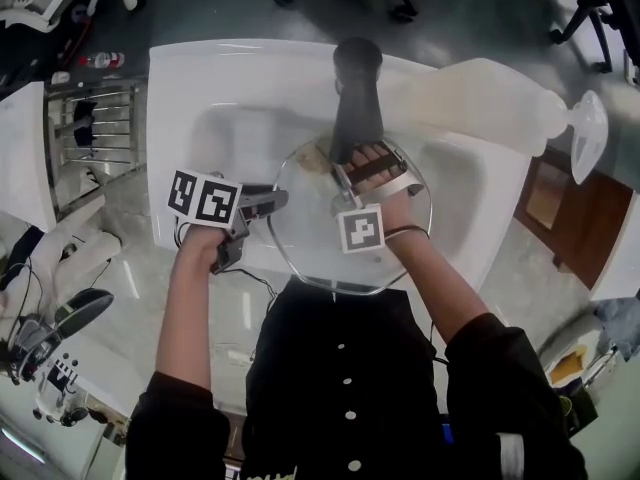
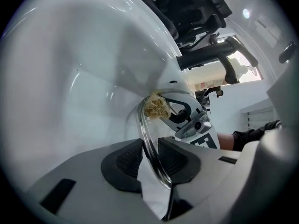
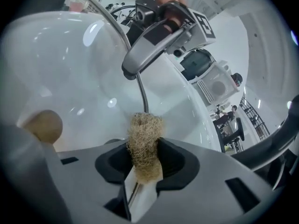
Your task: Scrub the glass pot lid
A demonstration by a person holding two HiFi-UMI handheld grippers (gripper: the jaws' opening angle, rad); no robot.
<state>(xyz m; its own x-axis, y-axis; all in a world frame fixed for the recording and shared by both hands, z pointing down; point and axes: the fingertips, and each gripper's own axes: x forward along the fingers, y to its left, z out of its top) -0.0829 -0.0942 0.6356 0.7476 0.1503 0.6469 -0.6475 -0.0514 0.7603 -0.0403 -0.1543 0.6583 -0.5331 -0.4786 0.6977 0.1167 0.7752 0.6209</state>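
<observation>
Black faucet over sink, just behind glass lid; wire rack left.

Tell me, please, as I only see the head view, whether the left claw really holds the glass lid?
Observer: Yes; the left gripper view shows the left claw shut on the rim of the glass lid.
Operator: Thanks. What is the right claw carrying?
Observer: The right claw is shut on a tan fibrous scrubber.
Operator: Is it at the lid yet?
Observer: The scrubber appears to touch the lid's far rim, over the white sink.
</observation>
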